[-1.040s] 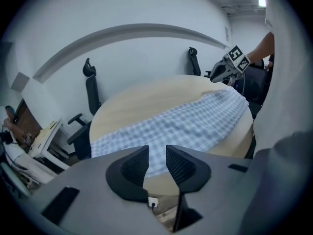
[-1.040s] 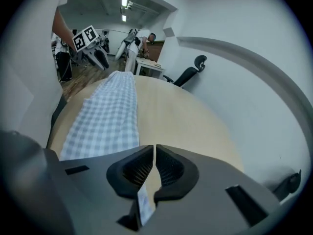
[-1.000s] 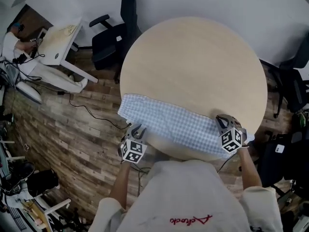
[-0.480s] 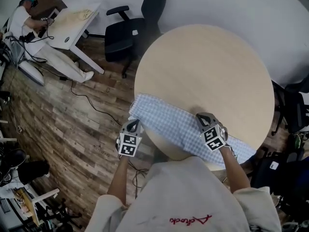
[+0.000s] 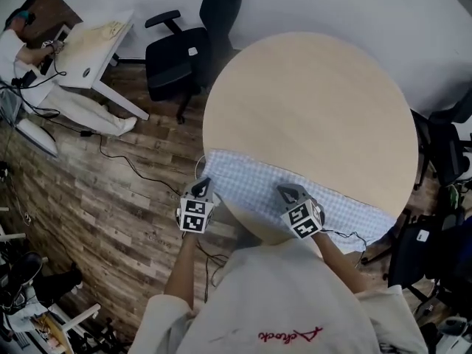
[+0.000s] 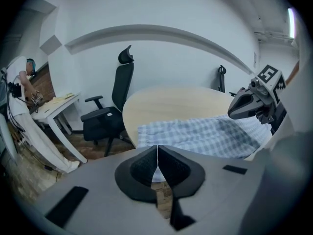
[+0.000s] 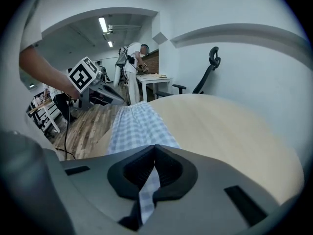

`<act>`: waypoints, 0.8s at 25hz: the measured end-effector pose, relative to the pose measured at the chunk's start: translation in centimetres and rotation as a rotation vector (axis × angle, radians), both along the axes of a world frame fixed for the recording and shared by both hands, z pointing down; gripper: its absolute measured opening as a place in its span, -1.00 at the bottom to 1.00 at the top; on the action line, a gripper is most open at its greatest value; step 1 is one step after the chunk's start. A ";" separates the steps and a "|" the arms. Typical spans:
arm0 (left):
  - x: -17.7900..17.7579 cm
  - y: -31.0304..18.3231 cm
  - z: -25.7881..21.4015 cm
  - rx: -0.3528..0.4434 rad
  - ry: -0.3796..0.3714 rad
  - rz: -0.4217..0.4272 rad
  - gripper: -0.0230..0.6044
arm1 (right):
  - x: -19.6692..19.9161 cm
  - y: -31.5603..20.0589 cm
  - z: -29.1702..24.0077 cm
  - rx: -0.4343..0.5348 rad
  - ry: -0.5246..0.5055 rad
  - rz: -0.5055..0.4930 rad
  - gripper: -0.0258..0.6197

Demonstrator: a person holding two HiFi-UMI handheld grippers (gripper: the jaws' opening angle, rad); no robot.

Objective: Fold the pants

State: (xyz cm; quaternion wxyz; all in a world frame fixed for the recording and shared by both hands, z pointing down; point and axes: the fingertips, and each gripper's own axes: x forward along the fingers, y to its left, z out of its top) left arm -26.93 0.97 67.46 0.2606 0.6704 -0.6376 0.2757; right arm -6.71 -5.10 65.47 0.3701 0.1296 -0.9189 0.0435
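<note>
Round bench (image 5: 310, 102) carries the checked pants (image 5: 254, 189) along its near edge. Left tongs (image 5: 203, 186) and right tongs (image 5: 285, 191) each clamp the cloth, presumably to lift a fold.

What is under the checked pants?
The round table lies under the pants. One end hangs past its edge. The tabletop beneath the cloth is covered, so anything lying there cannot be seen.
</note>
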 end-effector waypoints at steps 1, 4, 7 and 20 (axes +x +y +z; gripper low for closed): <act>-0.4 -0.1 0.0 0.001 0.006 -0.003 -0.82 | -0.6 0.3 0.2 -0.012 0.000 0.000 -0.83; -1.3 -0.2 0.5 -0.002 0.039 -0.016 -0.81 | -2.1 1.2 0.9 -0.038 0.005 -0.004 -0.83; -2.3 -0.2 1.4 0.003 0.098 -0.035 -0.75 | -3.3 2.2 1.3 -0.041 0.025 -0.026 -0.83; -3.7 -2.6 5.3 -0.090 0.299 0.030 -0.11 | -2.6 1.8 1.4 -0.018 0.057 0.042 -0.83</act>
